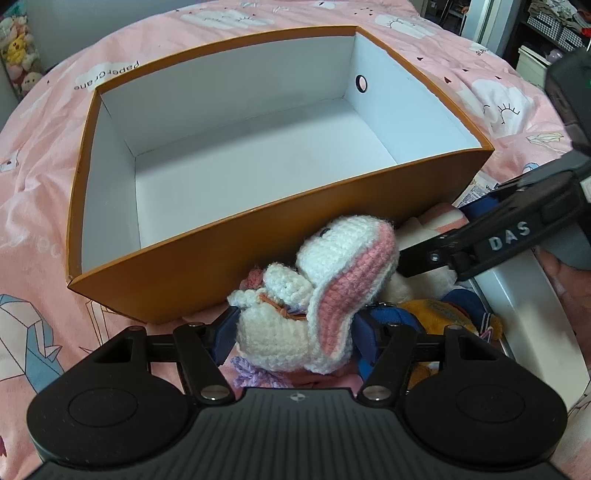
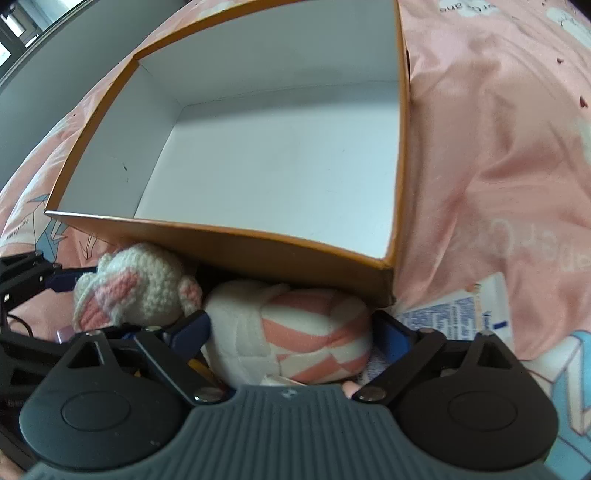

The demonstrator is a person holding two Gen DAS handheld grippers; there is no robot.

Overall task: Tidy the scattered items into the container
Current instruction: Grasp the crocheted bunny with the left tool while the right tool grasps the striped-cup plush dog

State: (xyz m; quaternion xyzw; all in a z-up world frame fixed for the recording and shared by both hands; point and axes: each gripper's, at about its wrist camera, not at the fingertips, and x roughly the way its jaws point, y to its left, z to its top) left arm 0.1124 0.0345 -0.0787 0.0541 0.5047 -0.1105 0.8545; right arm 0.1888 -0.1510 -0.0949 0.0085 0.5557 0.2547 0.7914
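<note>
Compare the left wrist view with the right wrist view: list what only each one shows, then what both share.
Only the left wrist view: the round hole in the box's end wall, an orange-yellow plush, a purple yarn tuft, and shelves in the background.

Only the right wrist view: the pink-and-white striped plush between the right gripper fingers.

Both: the orange box with nothing in it, the crocheted bunny, the pink bedsheet, and printed packaging.

both grippers tilt steeply down, left gripper (image 1: 295,328) and right gripper (image 2: 295,328) jaws spread.

Soft dim indoor light, heavy fisheye bending at edges, slight blur, shadowed foreground
</note>
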